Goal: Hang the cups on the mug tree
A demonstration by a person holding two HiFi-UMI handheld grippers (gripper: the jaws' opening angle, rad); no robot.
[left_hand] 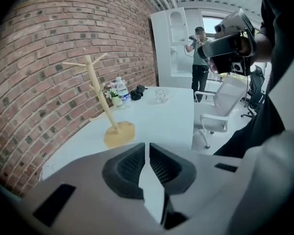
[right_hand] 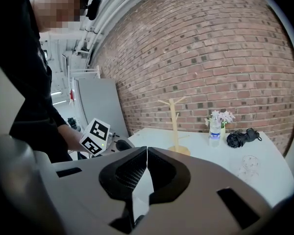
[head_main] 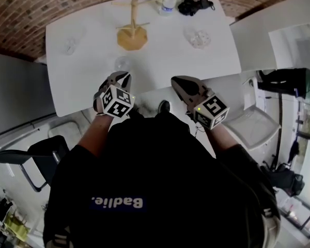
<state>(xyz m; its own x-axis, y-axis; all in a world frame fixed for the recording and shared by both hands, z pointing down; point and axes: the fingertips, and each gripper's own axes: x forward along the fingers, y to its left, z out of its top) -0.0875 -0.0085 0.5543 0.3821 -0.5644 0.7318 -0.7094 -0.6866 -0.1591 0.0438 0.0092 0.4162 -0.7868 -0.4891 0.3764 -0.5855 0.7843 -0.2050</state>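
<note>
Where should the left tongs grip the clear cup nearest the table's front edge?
On its rim wall, coming from above on the near side: the clear cup seems upright just ahead of the left tongs, and no handle shows.

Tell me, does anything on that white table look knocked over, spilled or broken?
Nothing stands out. The wooden mug tree stands upright with bare pegs, clear cups sit apart on the white table, and the bottle stands at its far edge. No spill shows; the cups are too faint to check for cracks.
</note>
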